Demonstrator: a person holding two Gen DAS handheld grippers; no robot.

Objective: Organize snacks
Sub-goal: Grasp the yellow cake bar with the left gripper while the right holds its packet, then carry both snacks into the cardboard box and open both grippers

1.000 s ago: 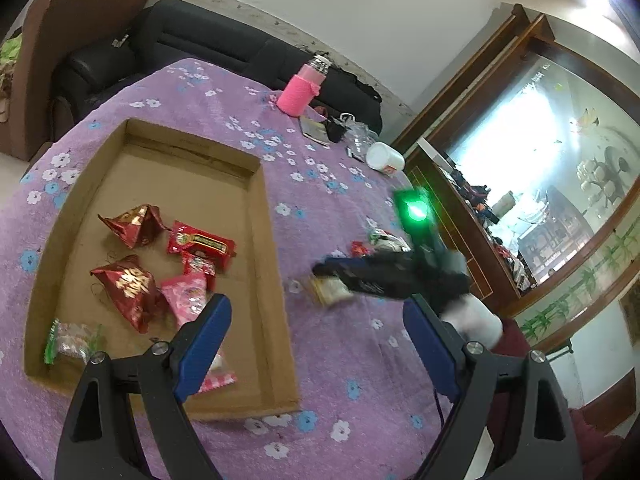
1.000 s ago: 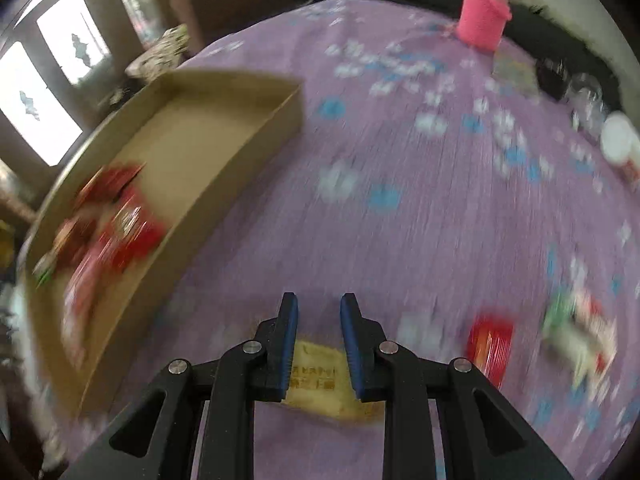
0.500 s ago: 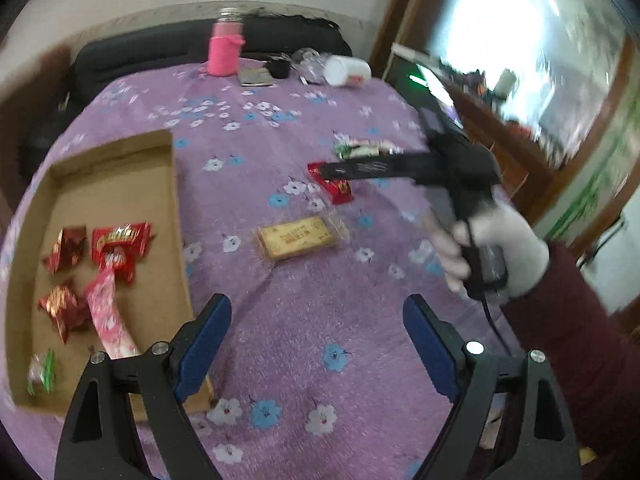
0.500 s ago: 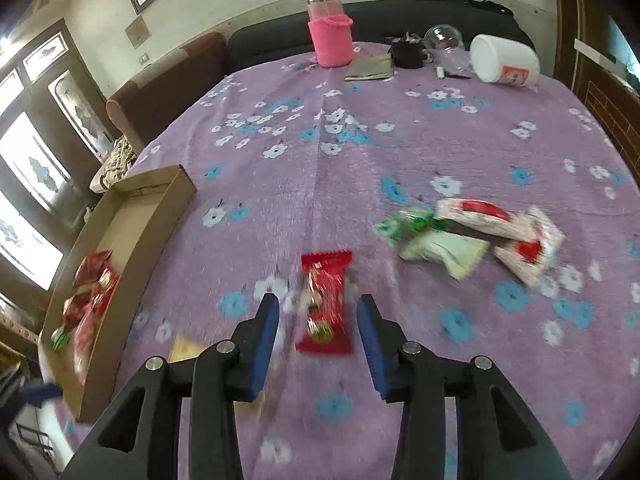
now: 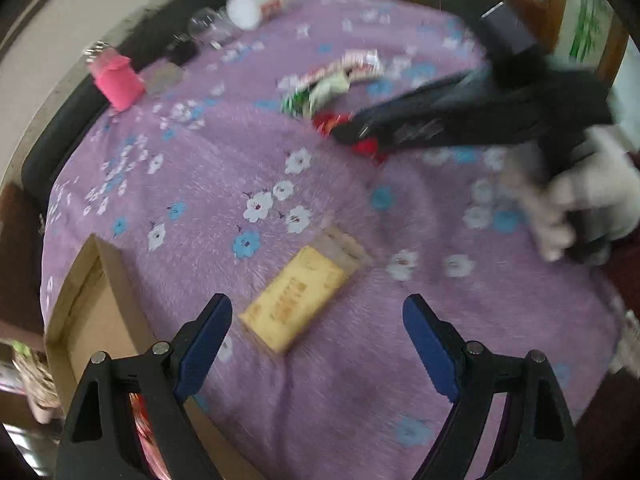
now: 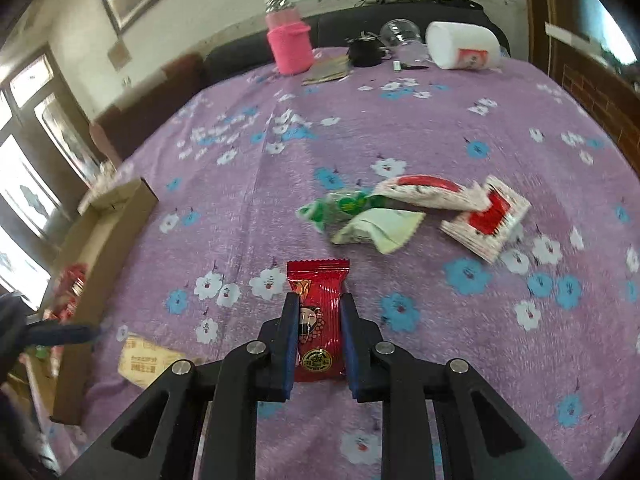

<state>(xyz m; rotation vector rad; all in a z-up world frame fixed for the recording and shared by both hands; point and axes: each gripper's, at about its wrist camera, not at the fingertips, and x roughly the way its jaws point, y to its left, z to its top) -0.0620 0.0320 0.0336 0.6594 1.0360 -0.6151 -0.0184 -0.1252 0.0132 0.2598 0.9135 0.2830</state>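
A yellow snack packet (image 5: 298, 294) lies on the purple flowered cloth, just ahead of my left gripper (image 5: 318, 312), which is open wide and empty. The packet also shows in the right wrist view (image 6: 146, 362). My right gripper (image 6: 320, 304) has its fingers on either side of a red snack packet (image 6: 318, 320) lying flat on the cloth; the jaws are narrow around it. A pile of green, white and red packets (image 6: 404, 210) lies beyond. The cardboard tray (image 6: 96, 236) with red snacks is at the left.
A pink bottle (image 6: 290, 42), a white cup on its side (image 6: 464, 46), a clear cup and small dark items stand at the table's far edge. A dark sofa runs behind the table. A wooden cabinet is at the right.
The right gripper let go of the yellow packet, swung right and now straddles the red packet. The left gripper moved from over the tray to the yellow packet.
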